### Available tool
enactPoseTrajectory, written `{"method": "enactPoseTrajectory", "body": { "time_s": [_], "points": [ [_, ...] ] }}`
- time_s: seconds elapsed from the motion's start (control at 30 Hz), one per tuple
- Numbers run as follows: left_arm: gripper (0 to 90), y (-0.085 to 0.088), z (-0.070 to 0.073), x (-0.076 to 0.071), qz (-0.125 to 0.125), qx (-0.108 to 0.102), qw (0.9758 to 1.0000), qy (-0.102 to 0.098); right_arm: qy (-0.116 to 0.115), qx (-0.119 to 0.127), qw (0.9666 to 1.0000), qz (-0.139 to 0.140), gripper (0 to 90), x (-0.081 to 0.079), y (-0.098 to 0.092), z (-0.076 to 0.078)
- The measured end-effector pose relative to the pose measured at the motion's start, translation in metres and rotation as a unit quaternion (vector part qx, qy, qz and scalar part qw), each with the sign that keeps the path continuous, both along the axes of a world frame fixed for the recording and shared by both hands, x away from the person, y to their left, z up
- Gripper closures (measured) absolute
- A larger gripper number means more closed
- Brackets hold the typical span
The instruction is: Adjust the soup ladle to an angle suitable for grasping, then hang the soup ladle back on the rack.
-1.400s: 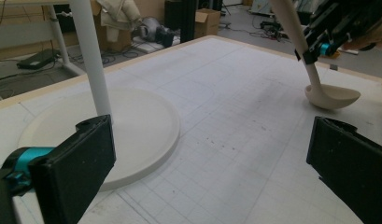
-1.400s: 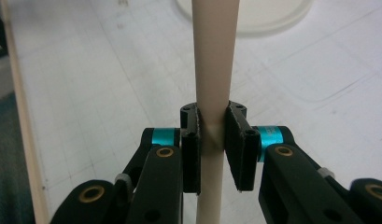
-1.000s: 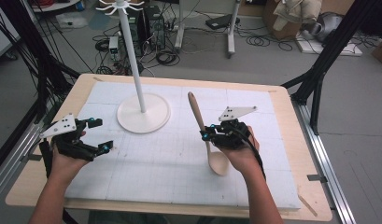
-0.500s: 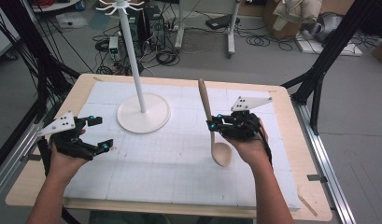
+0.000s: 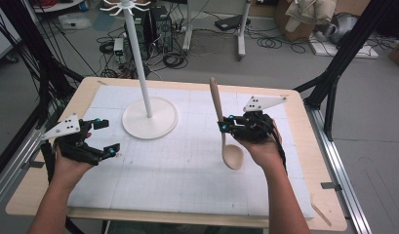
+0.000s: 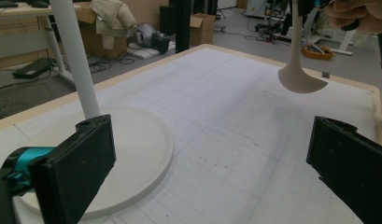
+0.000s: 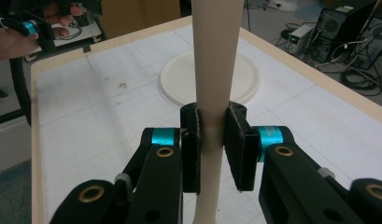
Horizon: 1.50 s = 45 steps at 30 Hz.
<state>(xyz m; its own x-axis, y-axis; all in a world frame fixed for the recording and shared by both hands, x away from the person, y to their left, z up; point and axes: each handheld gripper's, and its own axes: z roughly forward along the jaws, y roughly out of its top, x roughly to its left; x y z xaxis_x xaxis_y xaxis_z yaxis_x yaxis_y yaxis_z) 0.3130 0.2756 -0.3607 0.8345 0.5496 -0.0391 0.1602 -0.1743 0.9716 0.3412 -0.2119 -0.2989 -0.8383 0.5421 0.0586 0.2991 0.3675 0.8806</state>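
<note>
A wooden spoon [image 5: 221, 122] hangs upright above the white mat, bowl down and handle up. My right gripper [image 5: 223, 126] is shut on its handle, and in the right gripper view both pads [image 7: 235, 140] press the spoon handle [image 7: 214, 70]. My left gripper [image 5: 106, 138] stands open near the table's left edge with nothing between its fingers; in the left gripper view its wide-apart jaws frame the mat, and the spoon bowl [image 6: 300, 79] hangs at the upper right. A white stand [image 5: 149, 117] with a round base and tall pole rises at the back left of the mat.
The white gridded mat [image 5: 187, 165] covers a wooden table [image 5: 329, 214]. Black frame struts [image 5: 333, 83] flank the table on both sides. Cables, boxes and equipment lie on the floor beyond the far edge.
My right gripper has lifted the spoon and carried it slightly right and away, turning it more upright. The left gripper has stayed in place.
</note>
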Motion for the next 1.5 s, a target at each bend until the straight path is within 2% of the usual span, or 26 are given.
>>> {"method": "enactPoseTrajectory", "body": {
  "time_s": [0.37, 0.5, 0.67, 1.0, 1.5],
  "points": [
    [1.7, 0.002, 0.003, -0.001, 0.006, -0.004, 1.0000, -0.001, 0.002, 0.006, 1.0000, 0.005, 77.8, 0.016, 0.004, 0.009],
    [1.7, 0.003, 0.004, 0.000, 0.006, -0.008, 1.0000, -0.003, 0.001, 0.011, 0.9999, 0.013, 77.8, 0.026, 0.012, 0.020],
    [1.7, 0.004, 0.003, 0.003, 0.004, -0.010, 0.9999, -0.004, 0.003, 0.007, 0.9996, 0.026, 77.8, 0.043, 0.032, 0.037],
    [1.7, 0.007, 0.004, 0.004, 0.003, -0.013, 0.9999, -0.008, -0.004, -0.016, 0.9987, 0.049, 77.8, 0.074, 0.071, 0.069],
    [1.7, 0.010, 0.009, 0.001, 0.004, -0.008, 0.9999, -0.011, -0.006, -0.036, 0.9981, 0.050, 77.8, 0.110, 0.095, 0.108]
  ]
}}
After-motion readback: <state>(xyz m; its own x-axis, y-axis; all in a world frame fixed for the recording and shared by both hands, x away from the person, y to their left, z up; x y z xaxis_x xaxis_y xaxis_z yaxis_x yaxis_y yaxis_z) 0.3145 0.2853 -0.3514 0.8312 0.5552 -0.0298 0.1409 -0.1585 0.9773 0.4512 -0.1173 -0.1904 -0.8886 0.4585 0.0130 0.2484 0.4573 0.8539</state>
